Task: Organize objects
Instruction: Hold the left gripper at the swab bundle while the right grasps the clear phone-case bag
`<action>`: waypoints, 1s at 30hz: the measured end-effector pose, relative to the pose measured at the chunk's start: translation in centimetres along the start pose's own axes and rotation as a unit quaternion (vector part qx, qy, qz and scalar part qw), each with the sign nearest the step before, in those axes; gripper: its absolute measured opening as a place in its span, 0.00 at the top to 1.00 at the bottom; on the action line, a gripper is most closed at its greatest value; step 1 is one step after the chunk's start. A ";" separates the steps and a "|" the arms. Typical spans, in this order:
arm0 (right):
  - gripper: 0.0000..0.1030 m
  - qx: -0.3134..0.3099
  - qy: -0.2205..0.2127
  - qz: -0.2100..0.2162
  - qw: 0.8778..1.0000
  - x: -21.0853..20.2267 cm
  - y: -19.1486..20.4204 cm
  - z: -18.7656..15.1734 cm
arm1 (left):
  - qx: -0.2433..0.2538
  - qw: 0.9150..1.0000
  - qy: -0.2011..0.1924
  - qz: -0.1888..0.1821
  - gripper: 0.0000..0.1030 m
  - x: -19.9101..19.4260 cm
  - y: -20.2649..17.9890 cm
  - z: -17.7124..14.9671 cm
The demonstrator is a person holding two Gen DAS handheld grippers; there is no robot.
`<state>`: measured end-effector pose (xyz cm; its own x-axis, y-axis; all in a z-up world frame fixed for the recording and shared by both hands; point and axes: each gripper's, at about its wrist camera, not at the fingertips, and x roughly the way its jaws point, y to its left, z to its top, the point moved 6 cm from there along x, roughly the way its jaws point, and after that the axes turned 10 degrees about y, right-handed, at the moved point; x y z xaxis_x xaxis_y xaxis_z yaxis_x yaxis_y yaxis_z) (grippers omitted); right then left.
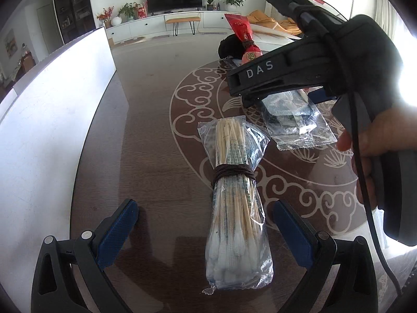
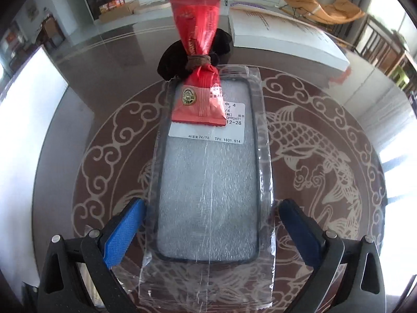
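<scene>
My left gripper (image 1: 206,232) is spread wide, both blue pads clear of any object, holding nothing. Between its fingers lies a clear bag of cotton swabs (image 1: 235,203), lengthwise along my line of view, bound at mid-length by a dark brown hair tie (image 1: 232,173), white tips toward me; neither pad touches the bag. It rests on the dark table (image 1: 146,135) with the pale cloud and fish pattern. A white box (image 1: 52,109) stands along the left edge of the table. My right gripper (image 2: 211,230) is likewise wide open and grips nothing; its blue pads (image 2: 123,234) flank the near end of a phone case in a clear plastic sleeve (image 2: 208,182), just beside the sleeve's edges, though contact cannot be confirmed. A white label (image 2: 208,133) sits on the far part of the sleeve. A red snack packet (image 2: 199,60), cinched with a brown hair tie (image 2: 199,61), lies across the far end of the sleeve, overlapping the label. A black scrunchie (image 2: 169,62) sits behind the packet. A white flat box (image 2: 284,41) lies farther back on the right.
</scene>
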<state>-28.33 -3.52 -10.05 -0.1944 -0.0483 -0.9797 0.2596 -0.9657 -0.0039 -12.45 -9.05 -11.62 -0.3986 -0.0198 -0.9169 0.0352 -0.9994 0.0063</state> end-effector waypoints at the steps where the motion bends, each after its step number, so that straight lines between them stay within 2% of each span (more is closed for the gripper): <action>1: 0.06 -0.005 -0.008 0.001 1.000 -0.3 -0.1 -0.4 | 0.000 1.000 0.000 0.000 0.00 -0.1 0.0 0.0; 2: 0.18 -0.012 -0.019 0.002 1.000 -0.9 -0.4 -0.9 | 0.000 1.000 0.000 0.000 0.00 -0.1 0.0 0.0; 3: 0.26 -0.019 -0.024 0.003 1.000 -1.3 -0.8 -1.5 | 0.000 1.000 0.000 0.000 0.00 -0.1 0.0 0.0; 7: 0.26 -0.018 -0.022 0.000 1.000 -2.3 -3.8 -5.2 | 0.000 1.000 0.000 0.000 0.00 -0.2 -0.1 0.1; 11: 0.26 0.007 -0.028 -0.006 1.000 -3.4 -7.6 -10.4 | -0.001 1.000 0.000 0.000 0.00 -0.2 -0.2 0.1; 16: 0.26 0.046 -0.065 -0.024 0.997 -5.3 -10.8 -18.0 | -0.001 1.000 0.000 0.000 0.00 -0.2 -0.3 0.1; 19: 0.19 0.069 -0.091 -0.029 0.993 -5.5 -12.1 -20.5 | -0.001 1.000 0.000 0.000 0.00 -0.2 -0.2 0.1; 21: 0.07 0.081 -0.107 -0.030 0.991 -5.5 -12.4 -21.9 | -0.001 1.000 0.000 0.000 0.00 -0.2 -0.2 0.1; 22: 0.05 0.085 -0.111 -0.031 0.990 -5.4 -12.5 -22.2 | -0.001 1.000 0.000 0.000 0.00 -0.2 -0.2 0.1; 30: 0.00 0.086 -0.109 -0.031 0.990 -5.3 -12.5 -22.5 | -0.001 1.000 0.000 0.000 0.00 -0.1 -0.2 0.1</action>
<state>-9.23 14.52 -9.32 -0.4101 -0.0229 -0.9118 0.0790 -0.9968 -0.0105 -12.52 -8.82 -11.43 -0.3994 -0.0197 -0.9166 0.0367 -0.9993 0.0055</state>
